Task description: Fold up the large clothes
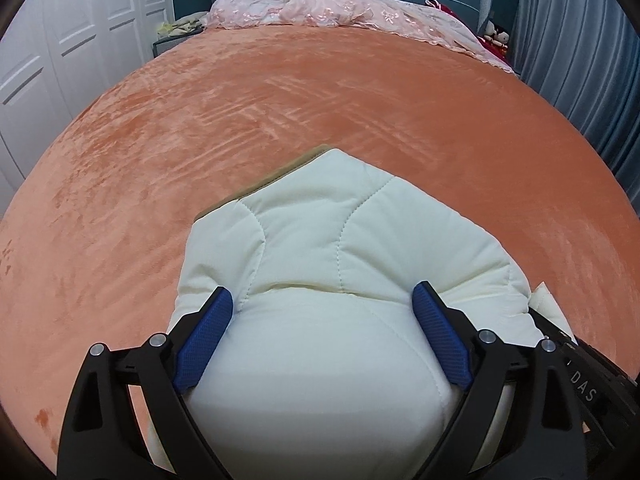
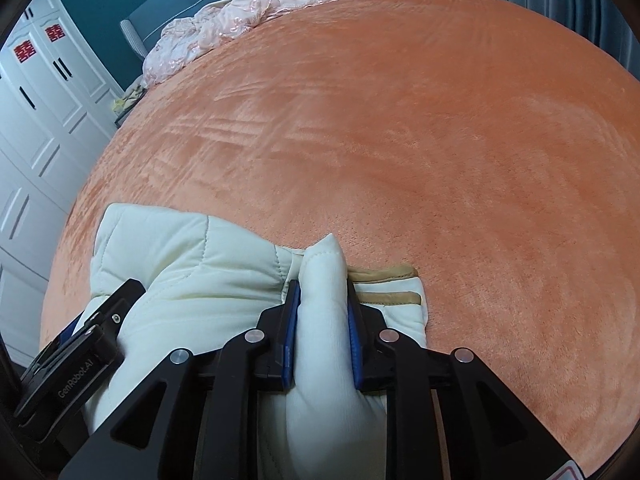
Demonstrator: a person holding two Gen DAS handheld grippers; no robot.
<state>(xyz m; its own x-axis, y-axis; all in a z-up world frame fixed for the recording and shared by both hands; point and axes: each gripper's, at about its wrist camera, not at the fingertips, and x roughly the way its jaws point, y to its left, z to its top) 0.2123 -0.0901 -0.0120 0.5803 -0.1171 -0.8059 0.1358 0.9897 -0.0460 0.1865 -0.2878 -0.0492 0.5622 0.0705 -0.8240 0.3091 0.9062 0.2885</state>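
Between the blue pads of my left tongs bulges the cream quilted jacket; the jaws stand wide around the padded bundle, and I cannot tell if they really press it or only lie beside it. My right tongs are narrow and pinch a thick ridge of the same jacket. The jacket lies at the near edge of the bed, on the orange plush blanket. I judge that the folding is mostly done: the garment already looks like a compact packet, with tan trim showing at one end. What is left seems to be the last tuck and flattening.

Far away at the head lies a pink embroidered cover, and a white wardrobe stands to the left. Nothing on the blanket blocks my way; only the puffy filling may spring open again.
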